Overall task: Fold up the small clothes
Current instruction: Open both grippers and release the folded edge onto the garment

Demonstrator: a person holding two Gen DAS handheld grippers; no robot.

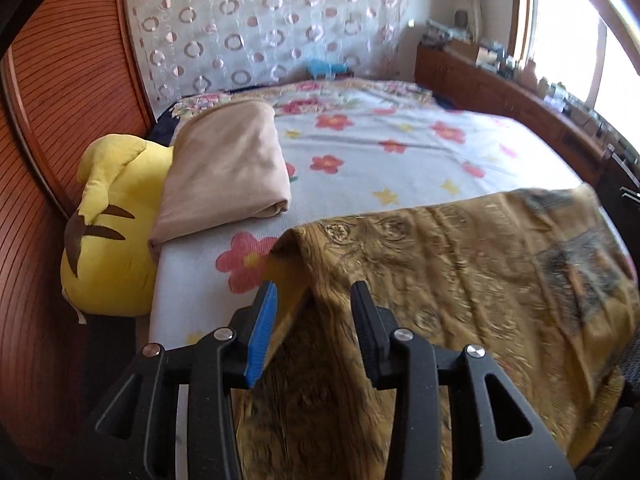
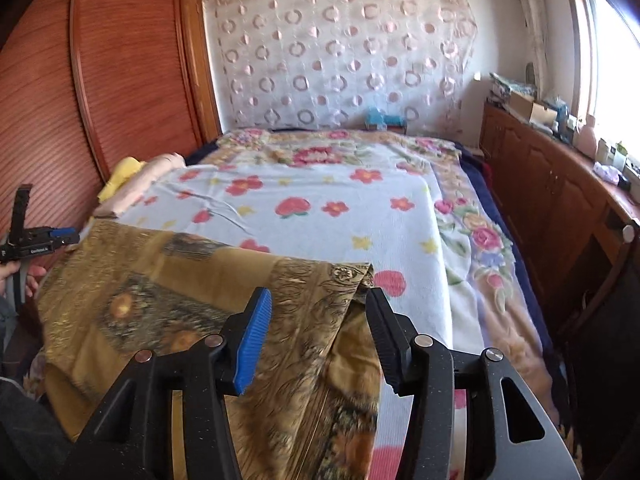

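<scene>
While both tongs stand spread over the bed's near edge, the scene reads so:

Cloth: a gold-brown patterned cloth (image 1: 460, 264) lies folded across the near end of the bed, its near part hanging over the edge.
Left gripper (image 1: 314, 300): jaws spread, nothing pinched; the cloth's left corner peaks between and just under the fingers, at 12 o'clock from them.
Right gripper (image 2: 318, 312): jaws spread, pads off the cloth; the cloth's right corner lies between them.
Bed: a white sheet (image 2: 320, 216) with red flowers and yellow stars.
Beige cloth (image 1: 228, 168): folded, at 10 o'clock from the left gripper, on the sheet's left edge.
Plush (image 1: 112, 232): yellow, touching the beige cloth's left side.
Hand (image 2: 24, 276): at 9 o'clock in the right view, gripping the left tool.
Writing: a white label on that tool, too small to read.
Cabinet (image 2: 552, 184): wooden, along the right, at 2 o'clock.
</scene>
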